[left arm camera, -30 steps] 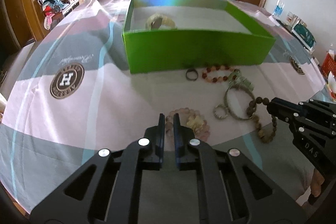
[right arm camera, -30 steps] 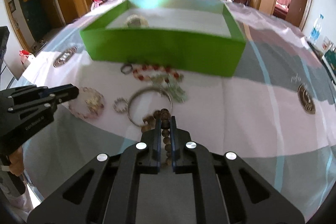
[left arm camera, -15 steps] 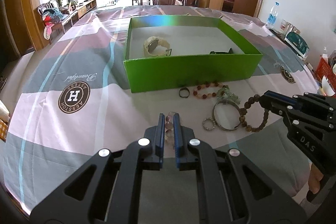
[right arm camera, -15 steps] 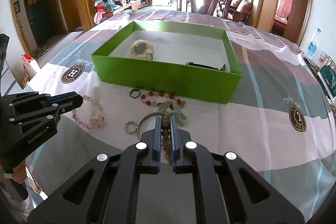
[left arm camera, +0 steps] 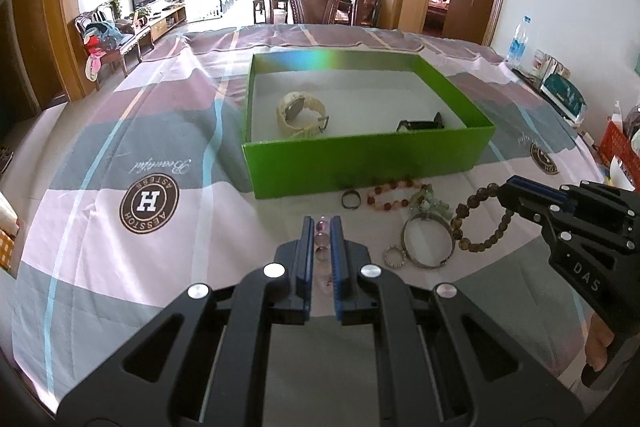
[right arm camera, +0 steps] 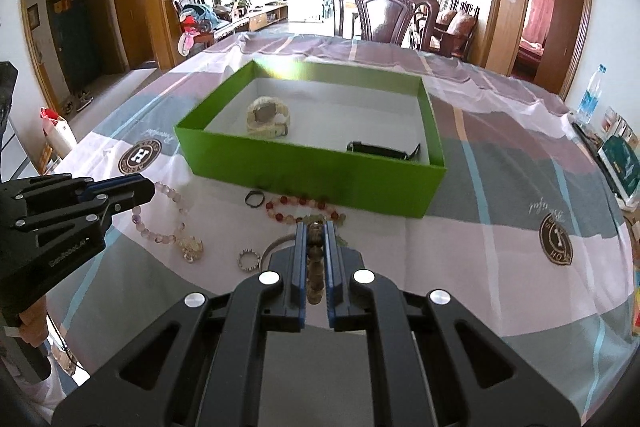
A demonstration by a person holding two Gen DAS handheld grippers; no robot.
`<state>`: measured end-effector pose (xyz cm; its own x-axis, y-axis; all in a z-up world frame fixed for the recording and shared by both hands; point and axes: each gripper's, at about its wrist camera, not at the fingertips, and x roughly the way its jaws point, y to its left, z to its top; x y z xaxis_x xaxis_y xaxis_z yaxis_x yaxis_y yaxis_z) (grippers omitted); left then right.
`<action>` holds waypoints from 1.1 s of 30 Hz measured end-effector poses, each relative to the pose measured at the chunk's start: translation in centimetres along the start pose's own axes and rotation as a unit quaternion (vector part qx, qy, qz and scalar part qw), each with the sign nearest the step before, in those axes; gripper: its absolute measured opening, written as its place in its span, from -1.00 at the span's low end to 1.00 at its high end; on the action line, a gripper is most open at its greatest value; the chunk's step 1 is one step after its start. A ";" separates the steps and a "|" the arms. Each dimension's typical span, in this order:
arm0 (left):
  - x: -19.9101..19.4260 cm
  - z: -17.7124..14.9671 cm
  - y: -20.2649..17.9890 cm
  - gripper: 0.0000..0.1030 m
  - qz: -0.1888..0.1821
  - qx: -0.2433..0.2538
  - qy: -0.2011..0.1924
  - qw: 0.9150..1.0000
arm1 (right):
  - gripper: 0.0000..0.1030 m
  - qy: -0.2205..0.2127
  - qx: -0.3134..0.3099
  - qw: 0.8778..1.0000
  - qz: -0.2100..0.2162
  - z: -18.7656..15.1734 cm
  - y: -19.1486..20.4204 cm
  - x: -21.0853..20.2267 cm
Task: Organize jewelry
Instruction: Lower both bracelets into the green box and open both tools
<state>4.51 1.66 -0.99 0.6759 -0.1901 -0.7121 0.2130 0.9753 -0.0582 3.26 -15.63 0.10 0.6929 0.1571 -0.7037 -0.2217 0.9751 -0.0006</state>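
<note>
Left wrist view, nearest the camera: the left gripper is pressed together on the pale pink bead bracelet, whose beads show between the blue pads. In the right wrist view this bracelet hangs from the tips, with its charm low near the tablecloth. The right gripper pinches the brown bead bracelet in the same way; from the left camera the loop dangles free (both seem lifted off the cloth).

Just in front of the green box lie a metal bangle, a small sparkly ring, a dark ring and a red bead bracelet. Inside the box are a cream watch and a black watch.

I judge the step as carrying two bracelets to the box. The next move needs both grippers to pass over the near wall, high enough that the loops do not catch on it, then to release over the white floor.
</note>
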 end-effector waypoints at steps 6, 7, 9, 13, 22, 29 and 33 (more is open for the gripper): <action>-0.6 2.0 -0.2 -0.84 -0.002 0.006 -0.017 1.000 | -0.84 -0.028 0.002 1.000 -0.012 2.1 -0.6 -1.2; -0.7 2.4 -0.2 -0.84 -0.003 0.007 -0.020 1.000 | -0.84 -0.035 0.000 0.999 -0.015 2.7 -0.7 -1.4; -1.0 3.7 -0.1 -0.84 0.001 0.007 -0.030 1.000 | -0.85 -0.045 -0.005 0.999 -0.018 3.8 -0.7 -1.6; -1.1 6.7 0.2 -0.84 -0.002 -0.001 -0.045 0.999 | -0.84 -0.066 -0.010 0.998 -0.021 6.8 -1.0 -1.7; 4.2 12.0 1.0 -0.84 0.030 -0.006 -0.024 0.999 | -0.85 -0.063 -0.010 0.998 -0.021 11.3 -0.6 2.8; 8.8 12.5 1.4 -0.84 0.044 -0.007 0.013 0.999 | -0.85 -0.005 0.008 1.000 -0.019 11.1 -1.0 8.5; 9.7 12.0 1.3 -0.83 0.041 -0.006 0.022 0.999 | -0.84 0.011 0.008 1.000 -0.024 10.7 -1.0 9.5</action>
<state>19.81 -0.23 0.40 0.6587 -0.1051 -0.7450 0.1505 0.9886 -0.0063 17.35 -13.45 1.01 0.6869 0.1059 -0.7190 -0.1768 0.9839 -0.0240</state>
